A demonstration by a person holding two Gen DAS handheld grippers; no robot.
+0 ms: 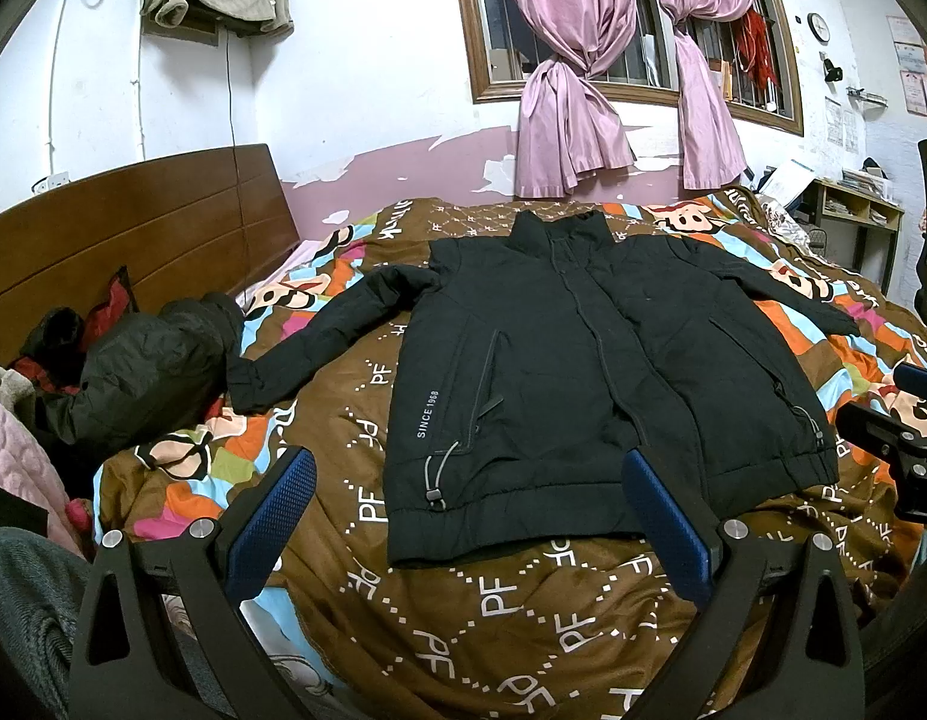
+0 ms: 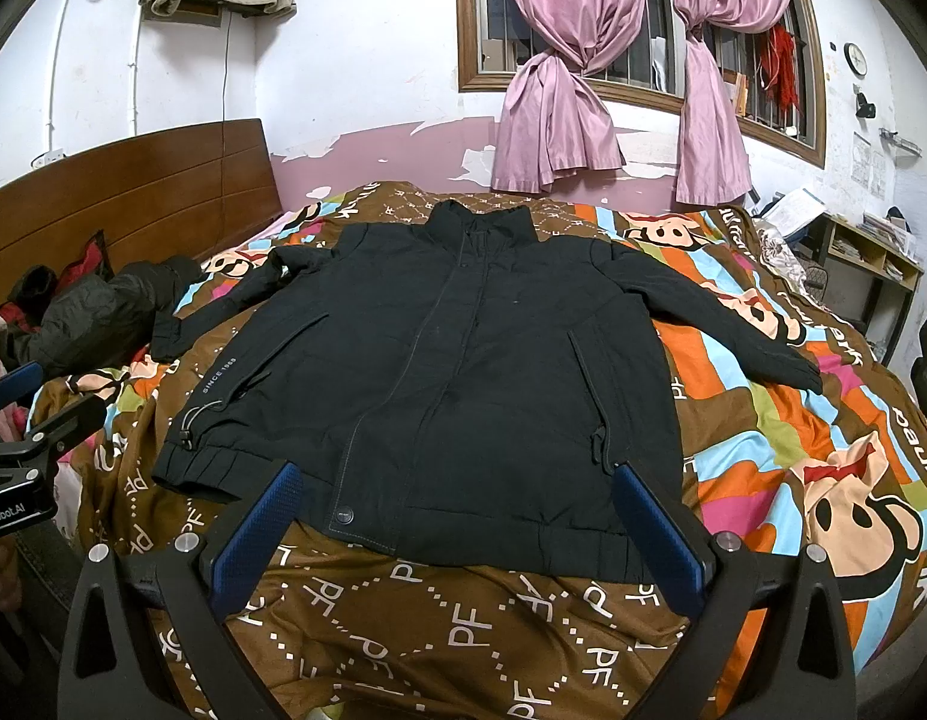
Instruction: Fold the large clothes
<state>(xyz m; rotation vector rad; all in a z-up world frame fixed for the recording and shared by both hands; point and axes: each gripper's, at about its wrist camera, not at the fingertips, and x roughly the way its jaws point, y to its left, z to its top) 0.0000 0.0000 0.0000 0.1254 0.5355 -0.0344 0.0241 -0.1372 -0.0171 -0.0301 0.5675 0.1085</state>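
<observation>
A black zip jacket lies flat and face up on the bed, collar toward the far wall, both sleeves spread outward. It also shows in the right wrist view. My left gripper is open, held above the jacket's hem near its left side, holding nothing. My right gripper is open above the hem's middle and right side, holding nothing. The right gripper shows at the left wrist view's right edge; the left gripper shows at the right wrist view's left edge.
A brown patterned quilt covers the bed. A dark padded garment lies bunched at the left by the wooden headboard. Pink curtains hang at the window. A desk with shelves stands far right.
</observation>
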